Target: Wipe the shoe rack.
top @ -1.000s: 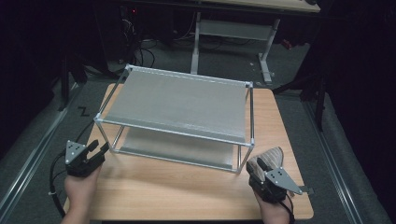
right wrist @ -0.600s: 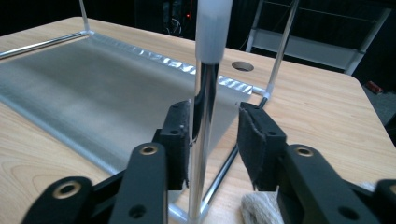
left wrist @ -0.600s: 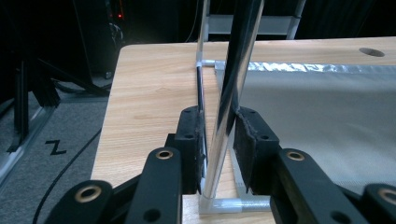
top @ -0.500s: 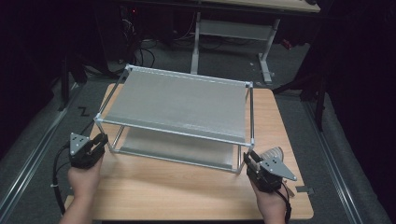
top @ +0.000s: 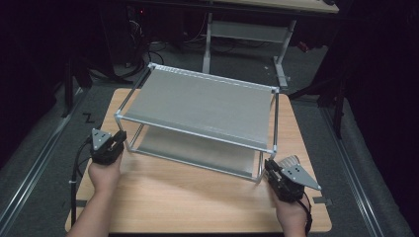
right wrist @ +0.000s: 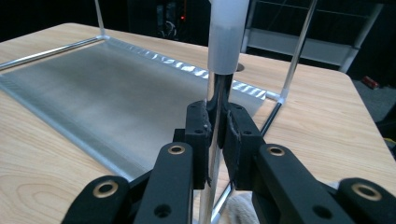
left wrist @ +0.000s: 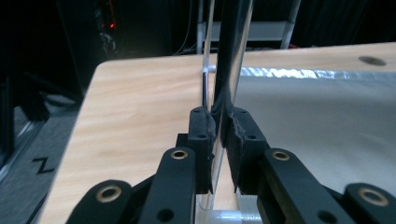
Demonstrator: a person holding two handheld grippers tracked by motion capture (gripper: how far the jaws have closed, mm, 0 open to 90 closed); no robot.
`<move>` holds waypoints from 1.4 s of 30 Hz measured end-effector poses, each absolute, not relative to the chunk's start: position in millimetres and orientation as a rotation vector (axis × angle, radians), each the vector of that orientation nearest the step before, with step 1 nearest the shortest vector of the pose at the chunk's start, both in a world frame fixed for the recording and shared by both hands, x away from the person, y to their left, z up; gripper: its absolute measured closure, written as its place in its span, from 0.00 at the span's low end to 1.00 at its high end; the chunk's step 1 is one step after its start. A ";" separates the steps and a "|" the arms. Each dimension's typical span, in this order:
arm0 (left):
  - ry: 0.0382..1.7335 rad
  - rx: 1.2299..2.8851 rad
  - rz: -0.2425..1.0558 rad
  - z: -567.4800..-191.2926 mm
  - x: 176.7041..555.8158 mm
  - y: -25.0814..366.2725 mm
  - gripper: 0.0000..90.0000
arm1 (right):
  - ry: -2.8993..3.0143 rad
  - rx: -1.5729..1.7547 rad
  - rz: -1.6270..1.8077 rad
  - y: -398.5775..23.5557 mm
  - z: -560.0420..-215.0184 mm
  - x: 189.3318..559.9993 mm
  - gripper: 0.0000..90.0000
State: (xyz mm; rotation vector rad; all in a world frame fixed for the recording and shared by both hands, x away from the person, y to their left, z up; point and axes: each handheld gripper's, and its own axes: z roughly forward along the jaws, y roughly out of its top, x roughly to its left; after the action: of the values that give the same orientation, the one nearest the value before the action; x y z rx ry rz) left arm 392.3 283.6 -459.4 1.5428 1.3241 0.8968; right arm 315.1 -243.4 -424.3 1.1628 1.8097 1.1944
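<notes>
We grip two-tier metal rack (top: 197, 106) on table (top: 188, 197): left gripper (top: 117, 139) clamped on near-left post (left wrist: 226, 70), right gripper (top: 269, 167) on near-right post (right wrist: 219, 93); jaws just closed.

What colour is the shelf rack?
Silver-grey metal rack, clearest in the high view.

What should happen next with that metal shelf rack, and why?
Probably a small, even lift with both hands. The left gripper has just closed its jaws on the rack's near-left post, and the right gripper on the near-right post. The rack stands on the table, gripped at both front corners.
</notes>
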 end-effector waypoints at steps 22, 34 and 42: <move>1.221 1.512 0.777 -454.8 336.0 257.2 0.69 | 1.826 1.128 1.240 -232.8 -427.2 304.2 0.90; 0.976 1.657 0.621 -455.4 290.6 180.7 0.64 | 1.933 0.978 1.353 -168.5 -432.7 296.3 0.90; 0.915 1.681 0.577 -461.7 285.0 158.9 0.63 | 1.992 0.907 1.389 -128.9 -435.3 314.2 0.90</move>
State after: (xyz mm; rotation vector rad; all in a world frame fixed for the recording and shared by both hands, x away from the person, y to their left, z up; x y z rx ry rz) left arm 285.0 158.9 -461.7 1.6806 0.9150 0.5773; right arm 314.2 -128.9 -435.3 0.9069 1.9924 1.3889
